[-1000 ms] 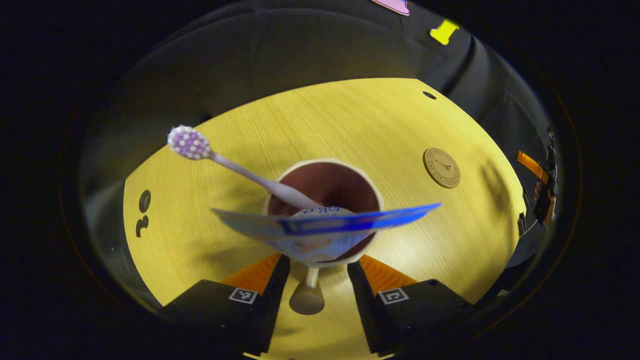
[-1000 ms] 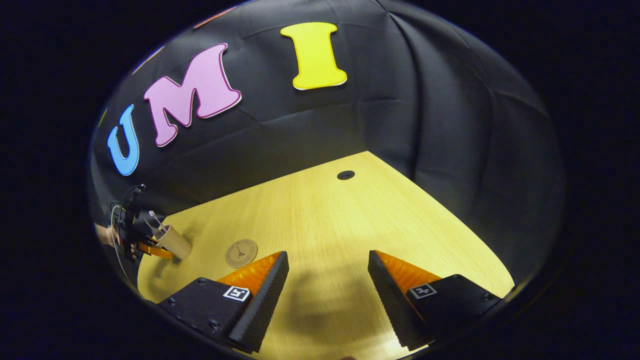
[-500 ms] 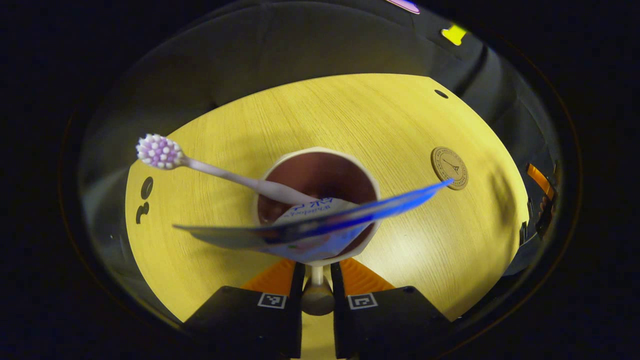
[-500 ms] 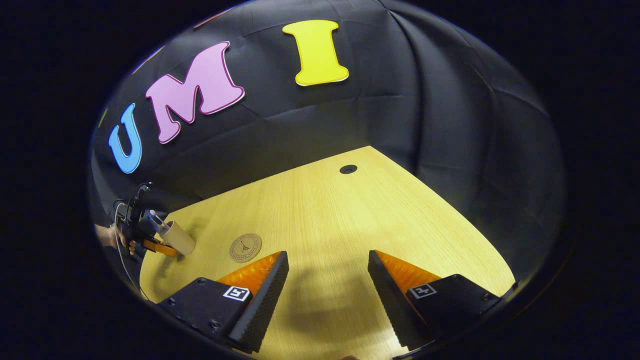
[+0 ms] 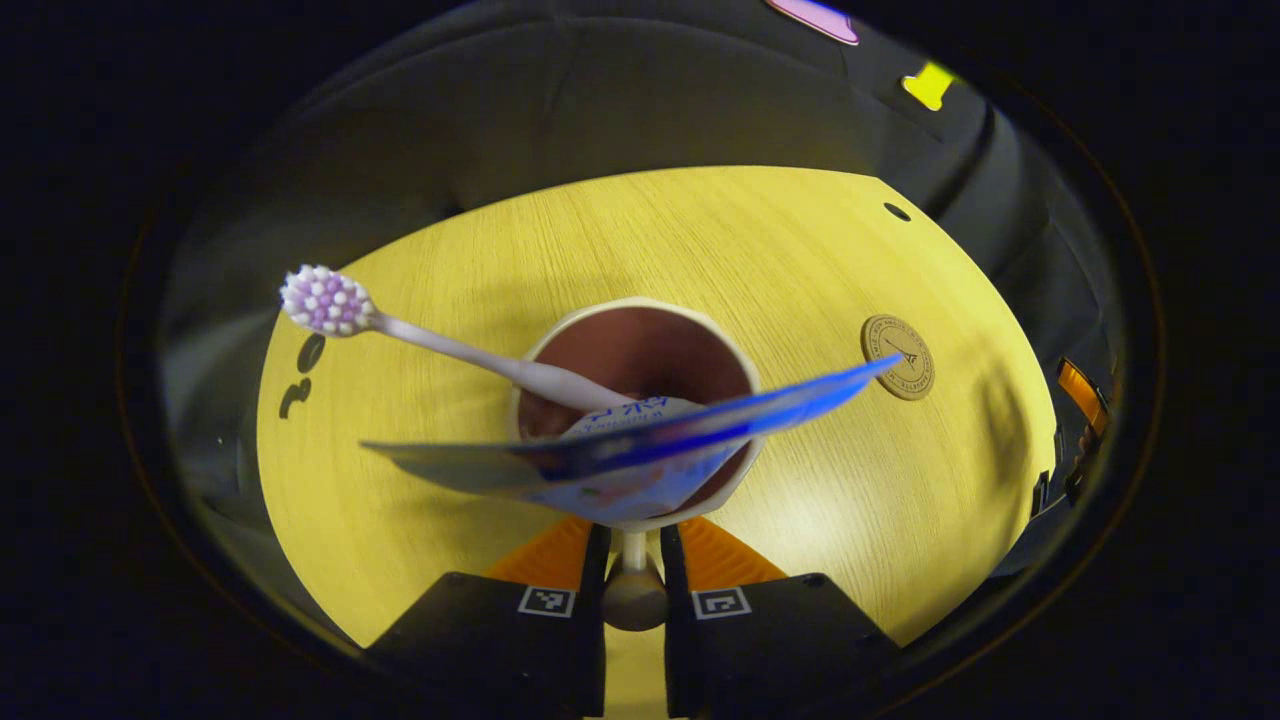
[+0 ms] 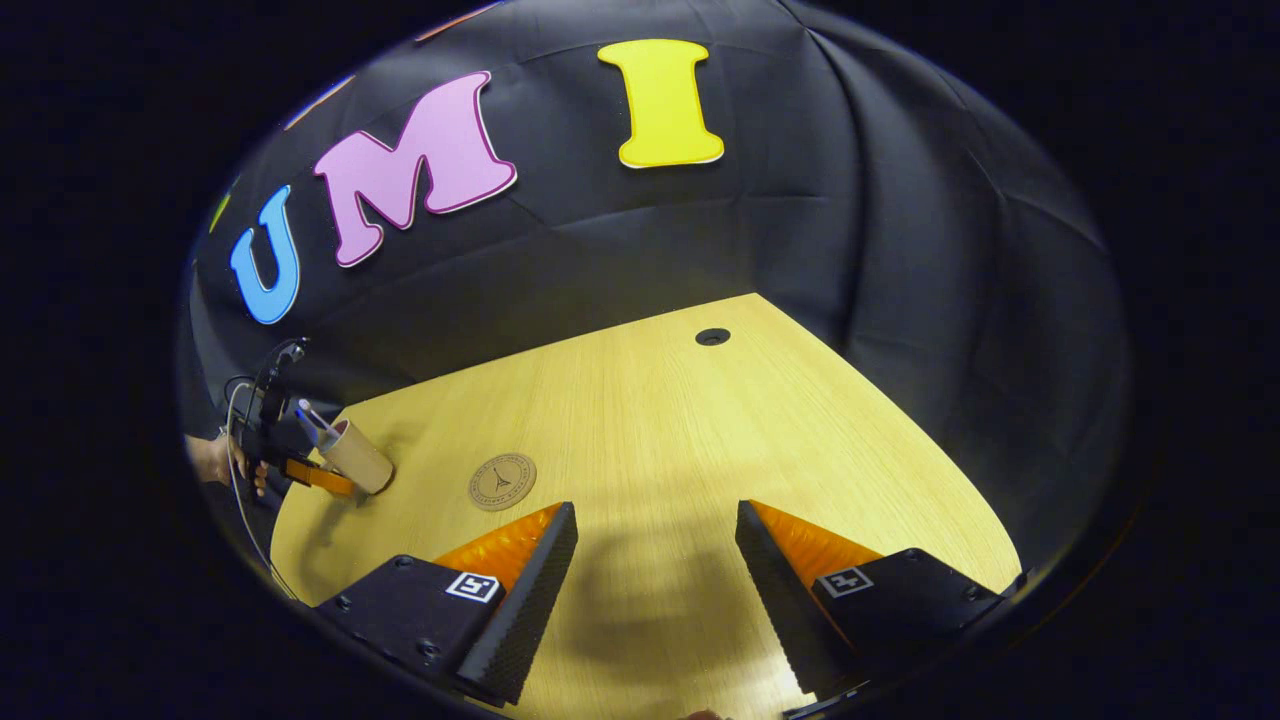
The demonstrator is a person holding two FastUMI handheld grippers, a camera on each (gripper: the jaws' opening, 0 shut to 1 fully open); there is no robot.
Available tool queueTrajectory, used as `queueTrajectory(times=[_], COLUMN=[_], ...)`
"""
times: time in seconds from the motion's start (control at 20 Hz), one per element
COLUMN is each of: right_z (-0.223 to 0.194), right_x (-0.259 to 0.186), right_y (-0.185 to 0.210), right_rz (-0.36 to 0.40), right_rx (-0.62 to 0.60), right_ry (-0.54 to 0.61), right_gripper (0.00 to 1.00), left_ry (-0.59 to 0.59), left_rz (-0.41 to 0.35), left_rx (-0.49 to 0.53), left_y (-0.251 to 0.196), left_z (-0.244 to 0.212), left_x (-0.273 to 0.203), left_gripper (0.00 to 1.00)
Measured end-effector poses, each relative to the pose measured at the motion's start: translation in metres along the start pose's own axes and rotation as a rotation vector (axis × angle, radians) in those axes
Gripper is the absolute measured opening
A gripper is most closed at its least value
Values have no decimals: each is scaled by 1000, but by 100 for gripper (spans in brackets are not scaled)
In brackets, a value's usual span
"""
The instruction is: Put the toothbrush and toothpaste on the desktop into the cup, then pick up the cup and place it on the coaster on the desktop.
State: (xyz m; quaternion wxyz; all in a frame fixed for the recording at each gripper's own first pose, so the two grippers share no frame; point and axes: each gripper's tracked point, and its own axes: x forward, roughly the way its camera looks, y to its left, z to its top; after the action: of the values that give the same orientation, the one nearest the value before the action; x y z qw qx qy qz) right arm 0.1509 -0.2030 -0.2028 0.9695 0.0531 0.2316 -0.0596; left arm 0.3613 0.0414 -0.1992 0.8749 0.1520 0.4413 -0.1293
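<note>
In the left gripper view a beige cup (image 5: 640, 315) with a dark inside holds a toothbrush (image 5: 420, 335) with a purple-and-white head leaning left and a blue-and-white toothpaste tube (image 5: 640, 450) lying across its mouth. My left gripper (image 5: 632, 590) is shut on the cup's handle (image 5: 633, 590). A round brown coaster (image 5: 897, 343) lies on the desk to the right of the cup. In the right gripper view the cup (image 6: 355, 457) and left gripper appear far left, the coaster (image 6: 502, 481) lies ahead, and my right gripper (image 6: 655, 580) hangs open above bare desk.
The yellow wooden desk (image 5: 700, 250) has a small dark cable hole (image 6: 712, 336) near its far edge and dark marks (image 5: 300, 375) at its left side. Black cloth walls close in behind. A hand (image 6: 215, 460) holds the left gripper.
The left gripper closed on the cup's handle between 1.0 s and 0.5 s ago. Since then the cup looks slightly shifted toward the coaster in the right gripper view. The right gripper stays open.
</note>
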Motion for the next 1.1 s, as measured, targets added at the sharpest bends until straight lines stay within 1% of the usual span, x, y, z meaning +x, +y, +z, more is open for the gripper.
queueTrajectory(times=[0.2,0.25,0.35,0.5,0.55,0.6,0.65,0.7,0.75,0.8,0.85,1.0,1.05,1.1], right_z=[-5,-6,-9,-10,-10,-10,-11,-12,-13,-14,-16,-17,-17,-17], right_x=[-1,-2,-3,-4,-4,-4,-4,-4,-3,-2,-1,3,4,6], right_y=[3,2,3,1,2,2,2,3,4,6,6,9,8,6], right_rz=[11,12,13,17,19,19,20,22,26,30,33,40,40,36], right_rx=[-1,1,0,-1,1,3,4,7,11,15,19,24,25,29], right_ry=[10,13,17,16,13,11,10,12,14,16,19,19,12,9], right_gripper=[98,98,98,98,98,98,98,98,98,98,98,98,98,98], left_ry=[-38,-48,-70,-80,-83,-82,-79,-79,-79,-79,-75,-44,-38,-33], left_rz=[-26,-26,-31,-74,-88,-101,-114,-129,-146,-162,-179,-215,-217,-220], left_rx=[34,55,94,134,152,176,197,216,239,260,278,331,345,359], left_y=[-19,-22,-40,-73,-85,-98,-110,-124,-137,-151,-164,-198,-204,-211], left_z=[24,31,47,66,72,78,81,86,90,93,96,96,98,98], left_x=[-23,-28,-30,-31,-29,-25,-22,-19,-14,-9,-6,4,7,10], left_gripper=[28,32,28,28,32,32,28,32,32,28,32,32,28,28])
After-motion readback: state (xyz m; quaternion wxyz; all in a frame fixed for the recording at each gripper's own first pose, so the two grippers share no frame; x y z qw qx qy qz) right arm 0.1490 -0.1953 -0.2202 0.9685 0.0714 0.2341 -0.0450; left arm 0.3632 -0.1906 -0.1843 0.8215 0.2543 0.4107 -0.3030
